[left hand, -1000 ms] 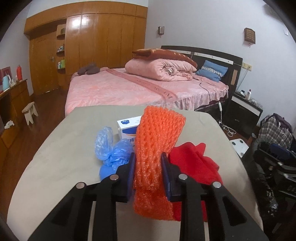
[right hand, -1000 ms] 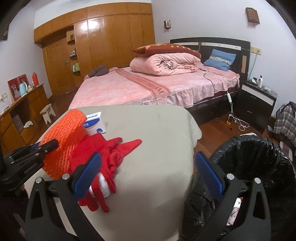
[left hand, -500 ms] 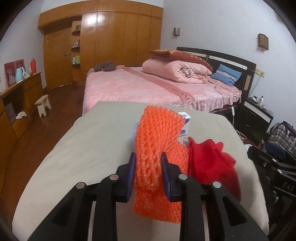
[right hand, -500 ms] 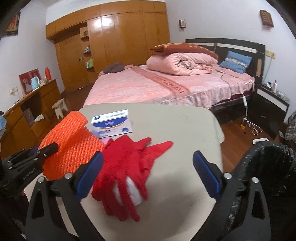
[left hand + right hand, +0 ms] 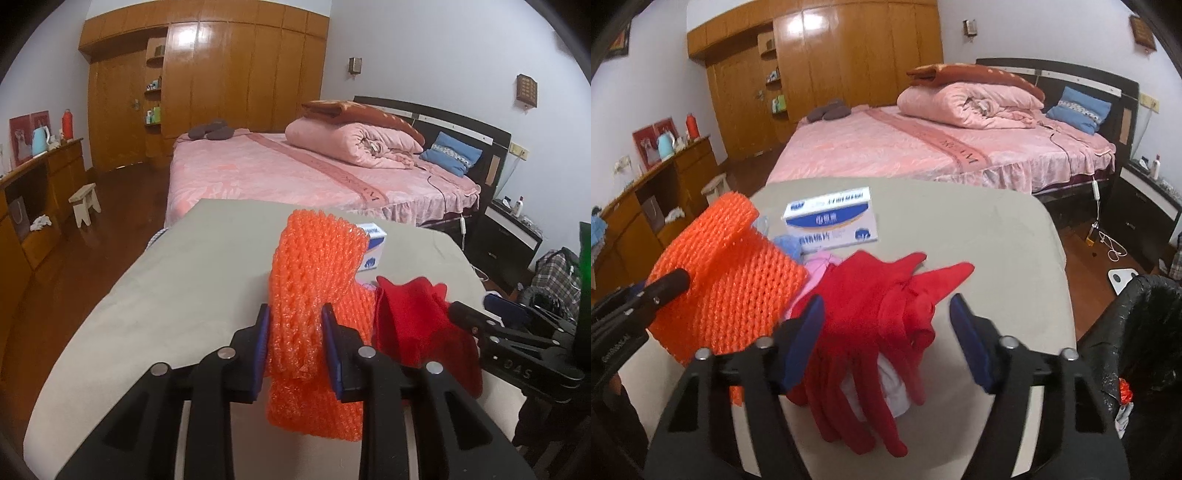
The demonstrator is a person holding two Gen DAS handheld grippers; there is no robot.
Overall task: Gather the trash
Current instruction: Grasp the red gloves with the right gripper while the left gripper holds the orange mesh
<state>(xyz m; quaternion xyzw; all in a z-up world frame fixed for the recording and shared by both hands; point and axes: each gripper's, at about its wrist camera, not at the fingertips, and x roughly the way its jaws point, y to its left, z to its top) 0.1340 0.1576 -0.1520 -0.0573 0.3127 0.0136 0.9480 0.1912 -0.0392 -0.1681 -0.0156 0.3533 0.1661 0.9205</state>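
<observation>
Orange foam mesh sleeve (image 5: 314, 295), light and springy, sits pinched in left claw (image 5: 295, 343). Right claw (image 5: 886, 332), just closing, straddles limp red fabric gloves (image 5: 879, 317) on grey worktop (image 5: 997, 240), pads not yet pressing; grip mid-bundle.

We are bringing the right gripper (image 5: 886, 332) over the red gloves (image 5: 882, 317), its jaws just closing around them without pressing; beside us the left gripper (image 5: 666, 282) is clamping the orange foam net (image 5: 731, 273).
</observation>
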